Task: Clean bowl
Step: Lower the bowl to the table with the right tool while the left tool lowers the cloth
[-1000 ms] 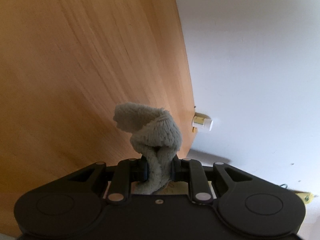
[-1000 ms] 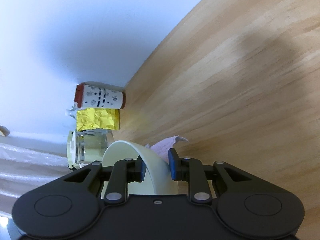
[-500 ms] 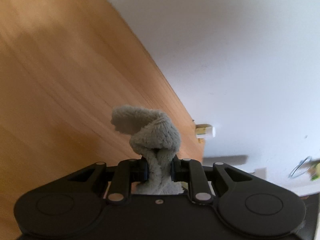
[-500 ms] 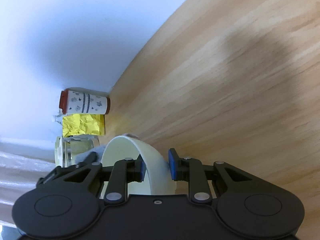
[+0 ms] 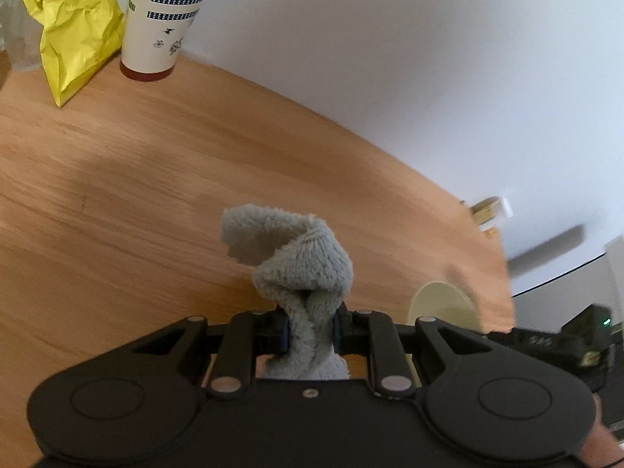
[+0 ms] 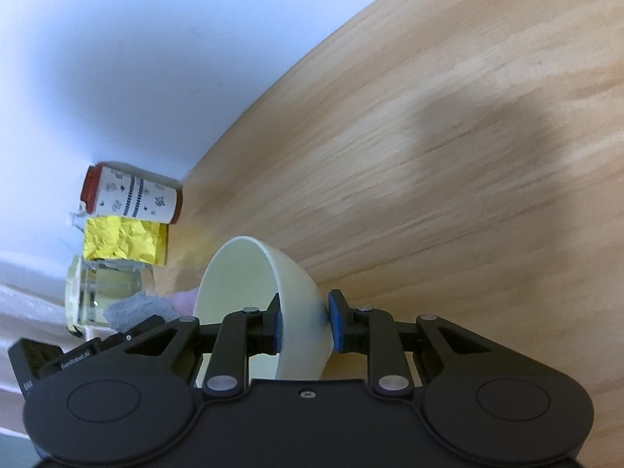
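Rolling left claw (image 5: 310,327) | cloth (image 5: 300,265) held | yellow bag (image 5: 70,27) now visible

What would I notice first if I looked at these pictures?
Probably the fluffy grey cloth sticking up, squeezed in the left gripper over the wooden table. Next, the pale bowl, tipped on its side with its wall pinched by the right gripper. At the table's back edge by the white wall, a crinkly yellow bag sits between a flowery paper cup and a clear jar.
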Motion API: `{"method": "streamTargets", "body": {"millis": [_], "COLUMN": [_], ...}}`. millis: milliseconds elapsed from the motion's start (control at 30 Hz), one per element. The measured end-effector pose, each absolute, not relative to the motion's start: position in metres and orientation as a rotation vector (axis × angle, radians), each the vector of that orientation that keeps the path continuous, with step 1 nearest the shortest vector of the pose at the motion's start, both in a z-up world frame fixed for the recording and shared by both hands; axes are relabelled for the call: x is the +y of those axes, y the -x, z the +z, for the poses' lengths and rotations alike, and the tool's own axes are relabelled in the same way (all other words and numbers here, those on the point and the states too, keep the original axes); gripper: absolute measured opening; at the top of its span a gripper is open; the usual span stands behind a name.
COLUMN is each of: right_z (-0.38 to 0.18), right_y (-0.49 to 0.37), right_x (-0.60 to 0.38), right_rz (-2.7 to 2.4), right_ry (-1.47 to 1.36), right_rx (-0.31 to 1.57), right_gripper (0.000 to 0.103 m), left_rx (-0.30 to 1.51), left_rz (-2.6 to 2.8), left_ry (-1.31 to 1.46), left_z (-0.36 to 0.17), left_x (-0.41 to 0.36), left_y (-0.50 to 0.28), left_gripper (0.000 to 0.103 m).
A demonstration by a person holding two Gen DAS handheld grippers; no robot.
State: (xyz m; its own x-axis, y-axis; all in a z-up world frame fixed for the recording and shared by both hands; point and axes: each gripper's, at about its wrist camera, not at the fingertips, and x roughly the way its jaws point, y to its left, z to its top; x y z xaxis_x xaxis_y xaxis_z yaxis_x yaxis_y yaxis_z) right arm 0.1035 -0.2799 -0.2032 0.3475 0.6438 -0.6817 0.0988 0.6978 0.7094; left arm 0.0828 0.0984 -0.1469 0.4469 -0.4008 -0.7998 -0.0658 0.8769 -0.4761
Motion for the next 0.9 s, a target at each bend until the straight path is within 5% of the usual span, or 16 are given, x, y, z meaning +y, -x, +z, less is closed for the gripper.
{"method": "streamTargets", "body": {"millis": [600, 667, 733, 800, 900], "right_z": [-0.202, -0.202, -0.202, -0.201, -0.199], "right_y": [-0.111, -0.112, -0.112, -0.11, -0.108], "right_x": [-0.273, -0.273, -0.272, -0.27, -0.265], "right_rz": [0.401, 0.39, 0.372, 0.334, 0.298], "right_ry": [-0.673, -0.671, -0.669, -0.639, -0.58], "right_rx": [1.197, 1.199, 1.206, 1.206, 1.211], "right_gripper": [0.022, 0.023, 0.029, 0.037, 0.044], "left_rx": [1.134, 1.148, 1.166, 1.167, 1.184], "left_rz": [-0.146, -0.129, -0.114, -0.113, -0.098], "left_ry": [0.349, 0.355, 0.368, 0.363, 0.323], "left_z": [-0.174, -0.175, -0.177, -0.177, -0.178], "left_x": [0.097, 0.099, 0.1, 0.1, 0.099], "left_y": [-0.087, -0.087, -0.087, -0.086, -0.088], "left_gripper": [0.02, 0.027, 0.05, 0.052, 0.079]}}
